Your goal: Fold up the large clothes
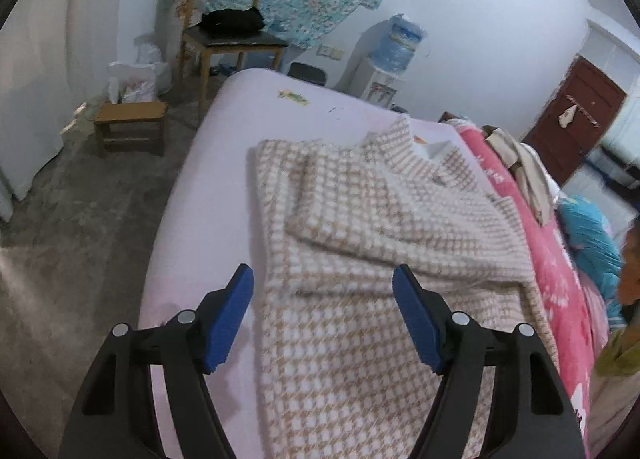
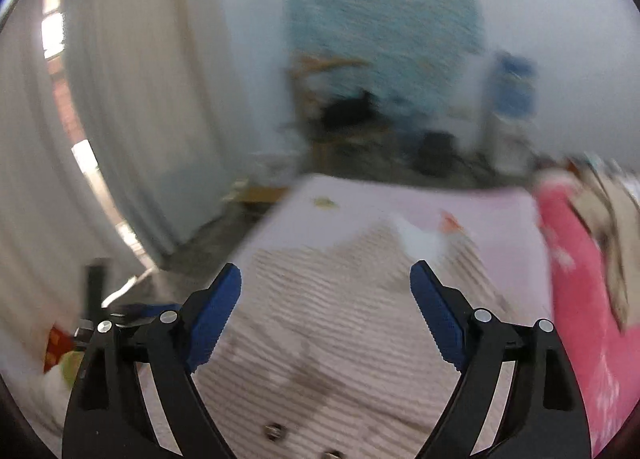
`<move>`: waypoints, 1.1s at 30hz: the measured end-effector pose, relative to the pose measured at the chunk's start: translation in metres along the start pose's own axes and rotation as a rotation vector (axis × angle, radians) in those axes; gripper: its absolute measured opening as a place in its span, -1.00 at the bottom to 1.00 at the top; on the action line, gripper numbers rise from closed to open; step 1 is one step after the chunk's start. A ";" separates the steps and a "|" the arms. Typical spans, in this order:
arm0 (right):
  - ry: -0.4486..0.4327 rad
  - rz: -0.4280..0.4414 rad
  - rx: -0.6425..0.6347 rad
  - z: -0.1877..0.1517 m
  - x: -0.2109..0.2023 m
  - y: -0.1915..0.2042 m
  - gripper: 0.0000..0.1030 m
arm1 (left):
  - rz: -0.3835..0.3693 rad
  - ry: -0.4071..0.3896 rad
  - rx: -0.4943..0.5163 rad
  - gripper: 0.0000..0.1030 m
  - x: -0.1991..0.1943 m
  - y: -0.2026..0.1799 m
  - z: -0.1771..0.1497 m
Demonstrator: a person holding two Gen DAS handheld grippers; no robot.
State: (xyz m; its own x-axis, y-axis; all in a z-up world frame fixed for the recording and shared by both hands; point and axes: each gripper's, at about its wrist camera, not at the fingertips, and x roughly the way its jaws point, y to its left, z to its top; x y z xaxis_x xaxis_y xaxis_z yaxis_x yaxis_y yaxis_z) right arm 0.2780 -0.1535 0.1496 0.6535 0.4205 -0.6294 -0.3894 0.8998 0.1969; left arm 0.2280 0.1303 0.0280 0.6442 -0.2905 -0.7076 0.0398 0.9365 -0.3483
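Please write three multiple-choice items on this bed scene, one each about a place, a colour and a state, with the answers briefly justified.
1. Where does the checked garment lie?
A. on the wooden chair
B. on the bed, beside the pink blanket
C. on the floor

2. What colour are the pads on both tongs?
A. blue
B. red
C. green

3. How do the left tongs and right tongs stand?
A. both shut on cloth
B. left shut, right open
C. both open, holding nothing

Answers:
1. B: the garment is spread on the pale bed, with the pink blanket along its right side.
2. A: the pads are blue in both wrist views.
3. C: in each view the jaws stand wide apart above the cloth with nothing pinched between them.
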 end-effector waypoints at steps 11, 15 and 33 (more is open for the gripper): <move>0.137 -0.166 0.430 -0.082 0.010 -0.143 0.61 | 0.148 0.163 0.040 -0.57 0.128 -0.002 0.059; 0.150 -0.184 0.452 -0.089 0.011 -0.161 0.60 | 0.169 0.103 0.112 -0.90 0.120 -0.014 0.063; 0.228 -0.178 0.374 -0.068 0.097 -0.178 -0.76 | 0.206 0.000 0.107 -0.92 0.091 -0.006 0.040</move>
State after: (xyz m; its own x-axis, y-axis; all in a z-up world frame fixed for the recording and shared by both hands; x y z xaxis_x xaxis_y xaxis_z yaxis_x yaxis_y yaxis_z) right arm 0.3667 -0.2810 0.0026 0.5134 0.2570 -0.8187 0.0041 0.9533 0.3019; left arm 0.3167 0.1062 -0.0095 0.6468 -0.0911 -0.7572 -0.0115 0.9916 -0.1291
